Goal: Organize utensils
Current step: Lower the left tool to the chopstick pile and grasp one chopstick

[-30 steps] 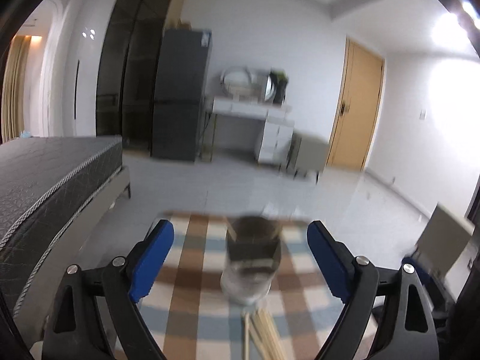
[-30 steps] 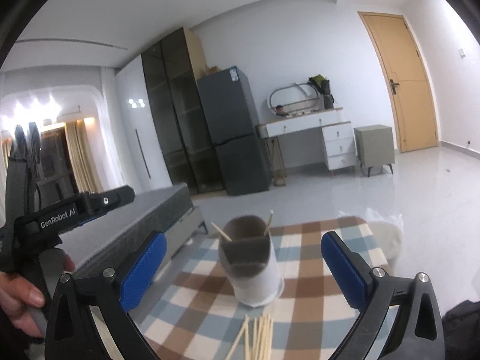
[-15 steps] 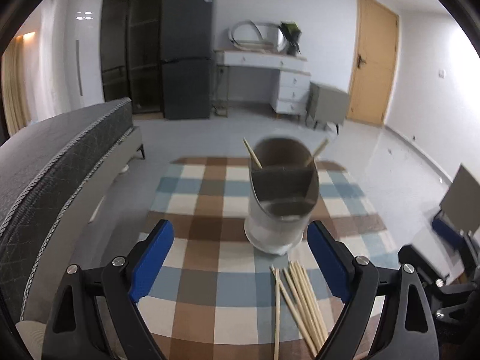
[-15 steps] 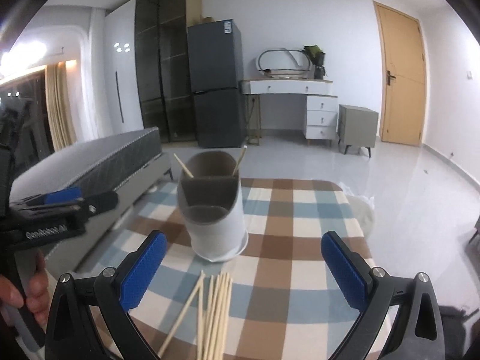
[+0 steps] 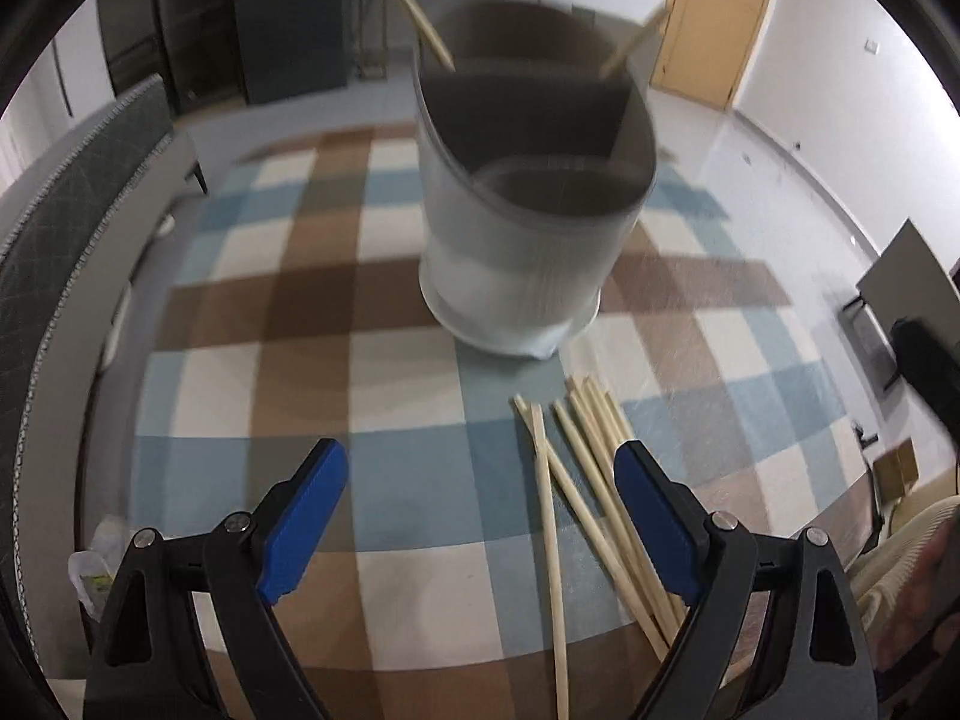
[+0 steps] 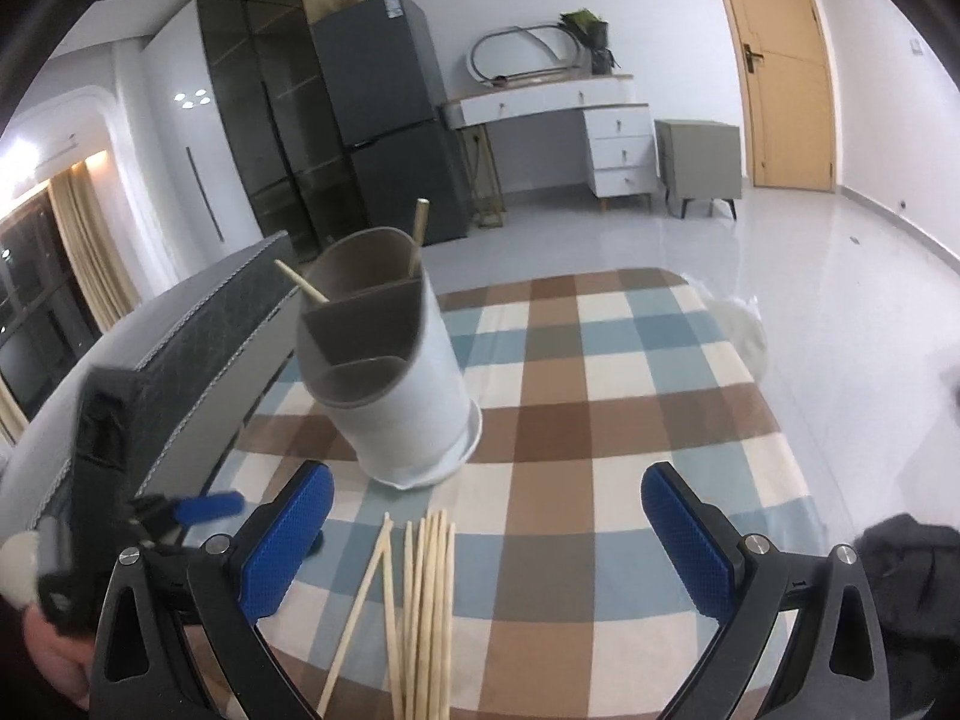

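A white utensil holder (image 5: 522,252) (image 6: 399,384) with a grey divided inside stands on a checked tablecloth (image 5: 312,312) (image 6: 606,396); two chopsticks (image 5: 423,30) (image 6: 418,234) stick out of its rear compartment. Several loose wooden chopsticks (image 5: 591,480) (image 6: 423,594) lie on the cloth in front of it. My left gripper (image 5: 480,480) hangs open over the cloth, with the loose chopsticks under its right finger. My right gripper (image 6: 486,504) is open above the same bundle, nothing between its pads. The left gripper's blue finger (image 6: 207,504) shows at the right wrist view's left edge.
A bed (image 6: 198,324) runs along the table's left side. Behind stand a dark fridge (image 6: 384,108), a white dresser (image 6: 600,120), a grey cabinet (image 6: 699,162) and a wooden door (image 6: 780,60). A dark bundle (image 6: 912,576) lies at the right.
Both grippers have come down and tilted toward the table; the holder and the loose chopsticks now look much nearer, and both stayed open.
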Available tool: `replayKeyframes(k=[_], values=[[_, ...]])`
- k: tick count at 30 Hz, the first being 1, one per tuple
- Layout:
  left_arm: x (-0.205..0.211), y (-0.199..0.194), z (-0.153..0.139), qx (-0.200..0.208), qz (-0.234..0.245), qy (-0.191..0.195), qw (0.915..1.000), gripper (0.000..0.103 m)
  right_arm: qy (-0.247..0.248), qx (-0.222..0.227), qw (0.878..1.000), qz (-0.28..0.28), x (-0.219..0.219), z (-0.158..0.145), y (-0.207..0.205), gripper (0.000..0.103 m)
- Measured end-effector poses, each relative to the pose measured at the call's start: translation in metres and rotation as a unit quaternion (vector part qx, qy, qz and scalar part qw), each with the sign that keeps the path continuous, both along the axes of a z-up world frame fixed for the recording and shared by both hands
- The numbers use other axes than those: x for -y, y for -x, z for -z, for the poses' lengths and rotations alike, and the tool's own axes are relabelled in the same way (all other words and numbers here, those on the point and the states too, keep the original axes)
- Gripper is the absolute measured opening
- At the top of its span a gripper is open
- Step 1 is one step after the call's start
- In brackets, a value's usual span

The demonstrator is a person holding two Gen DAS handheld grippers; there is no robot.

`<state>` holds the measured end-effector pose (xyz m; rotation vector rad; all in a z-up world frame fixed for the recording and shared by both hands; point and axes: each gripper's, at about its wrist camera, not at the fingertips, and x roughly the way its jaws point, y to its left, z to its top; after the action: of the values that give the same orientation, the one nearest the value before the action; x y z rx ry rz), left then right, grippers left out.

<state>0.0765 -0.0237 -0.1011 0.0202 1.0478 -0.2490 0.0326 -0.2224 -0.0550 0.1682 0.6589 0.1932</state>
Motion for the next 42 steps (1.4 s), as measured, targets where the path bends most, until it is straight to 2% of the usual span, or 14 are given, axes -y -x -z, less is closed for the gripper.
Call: replayKeyframes(k=[6, 11, 13, 15, 17, 18, 22, 23, 24, 25, 28, 31, 37, 42], values=[[0.003, -0.017, 0.025, -0.056, -0.004, 0.003, 0.9984, 0.087, 0.001, -0.036, 0.999, -0.012, -0.005, 0.01, -0.01, 0.103], [0.012, -0.025, 0.029, -0.064, 0.003, 0.003, 0.9979, 0.086, 0.001, -0.047, 0.999, -0.015, -0.006, 0.014, -0.016, 0.103], [0.016, -0.027, 0.031, -0.071, 0.007, 0.001, 0.9974, 0.077, -0.009, -0.057, 0.998, -0.015, -0.004, 0.016, -0.016, 0.103], [0.018, -0.028, 0.035, -0.077, 0.009, -0.002, 0.997, 0.061, -0.016, -0.064, 0.998, -0.013, -0.002, 0.018, -0.017, 0.103], [0.02, -0.027, 0.035, -0.08, 0.009, 0.001, 0.9967, 0.057, -0.024, -0.069, 0.997, -0.013, 0.001, 0.019, -0.018, 0.102], [0.021, -0.025, 0.034, -0.079, 0.012, 0.004, 0.9968, 0.05, -0.028, -0.072, 0.997, -0.012, 0.002, 0.019, -0.019, 0.102], [0.028, -0.022, 0.031, -0.082, 0.026, 0.011, 0.9962, 0.032, -0.039, -0.08, 0.996, -0.007, 0.004, 0.021, -0.021, 0.101], [0.032, -0.019, 0.03, -0.078, 0.03, 0.002, 0.9965, 0.025, -0.041, -0.082, 0.996, -0.008, 0.004, 0.022, -0.021, 0.1], [0.034, -0.018, 0.03, -0.074, 0.03, -0.005, 0.9968, 0.011, -0.041, -0.084, 0.996, -0.009, 0.004, 0.022, -0.022, 0.1], [0.035, -0.017, 0.03, -0.076, 0.032, -0.006, 0.9966, 0.004, -0.039, -0.085, 0.996, -0.01, 0.003, 0.023, -0.022, 0.099], [0.032, -0.014, 0.027, -0.087, 0.029, 0.025, 0.9955, 0.002, -0.037, -0.085, 0.996, -0.01, 0.002, 0.022, -0.023, 0.099], [0.029, -0.011, 0.017, -0.074, 0.025, 0.041, 0.9961, 0.002, -0.034, -0.085, 0.996, -0.009, 0.001, 0.022, -0.023, 0.098], [0.008, 0.002, -0.01, -0.052, 0.005, 0.079, 0.9955, 0.002, -0.047, -0.097, 0.994, -0.007, -0.001, 0.025, -0.024, 0.09], [-0.013, 0.014, -0.033, -0.035, -0.006, 0.098, 0.9945, 0.002, -0.046, -0.1, 0.994, -0.017, -0.01, 0.025, -0.021, 0.078]])
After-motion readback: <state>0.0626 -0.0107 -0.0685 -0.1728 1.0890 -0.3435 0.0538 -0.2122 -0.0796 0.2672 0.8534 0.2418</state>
